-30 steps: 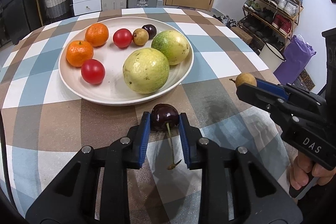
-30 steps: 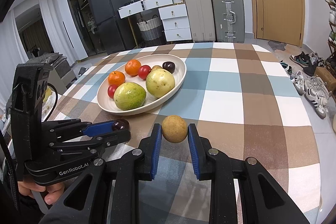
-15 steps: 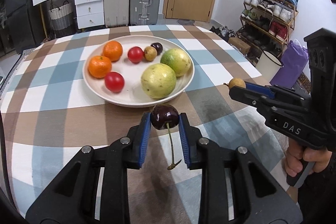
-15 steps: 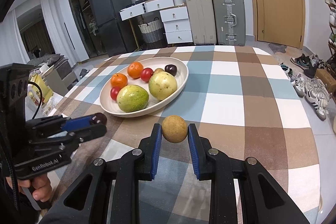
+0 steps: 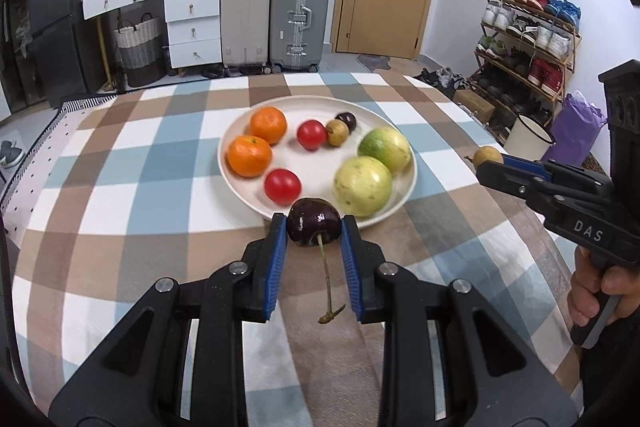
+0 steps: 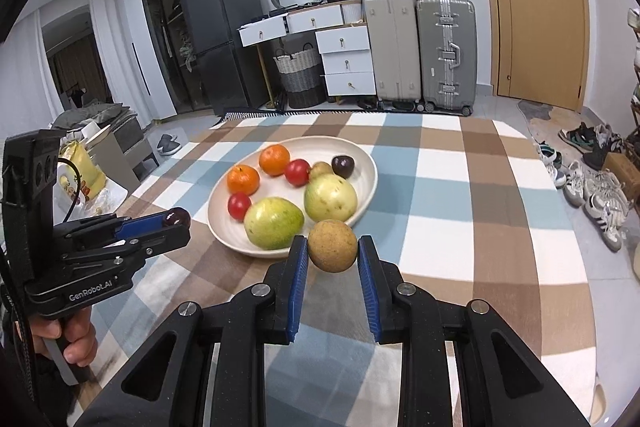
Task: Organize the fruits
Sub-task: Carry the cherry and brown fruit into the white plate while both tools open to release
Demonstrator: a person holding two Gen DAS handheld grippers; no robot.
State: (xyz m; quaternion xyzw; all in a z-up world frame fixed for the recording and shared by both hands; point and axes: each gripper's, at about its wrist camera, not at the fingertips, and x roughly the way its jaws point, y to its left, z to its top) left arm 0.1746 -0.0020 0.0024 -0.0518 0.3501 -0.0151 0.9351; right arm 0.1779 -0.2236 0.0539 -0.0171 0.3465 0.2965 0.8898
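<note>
My left gripper (image 5: 314, 229) is shut on a dark cherry (image 5: 313, 221) with its stem hanging down, held above the table just short of the white plate (image 5: 240, 187). My right gripper (image 6: 332, 247) is shut on a small brown round fruit (image 6: 332, 246), held above the table by the plate's (image 6: 370, 183) near rim. The plate holds two oranges (image 5: 249, 155), two red tomatoes (image 5: 282, 185), two yellow-green guavas (image 5: 362, 185), a small brown fruit (image 5: 337, 132) and a dark one (image 5: 347, 120). Each gripper shows in the other's view: the right (image 5: 486, 157), the left (image 6: 176, 219).
The table (image 5: 120, 227) has a brown, blue and white checked cloth. Its right edge drops off toward a shoe rack (image 5: 528, 39) and a purple bag (image 5: 576, 131). Suitcases (image 5: 300, 15) and white drawers (image 5: 192, 27) stand beyond the far edge.
Both grippers have risen and drawn back from the plate with their fruits held; the plate looks smaller and farther in the left wrist view.
</note>
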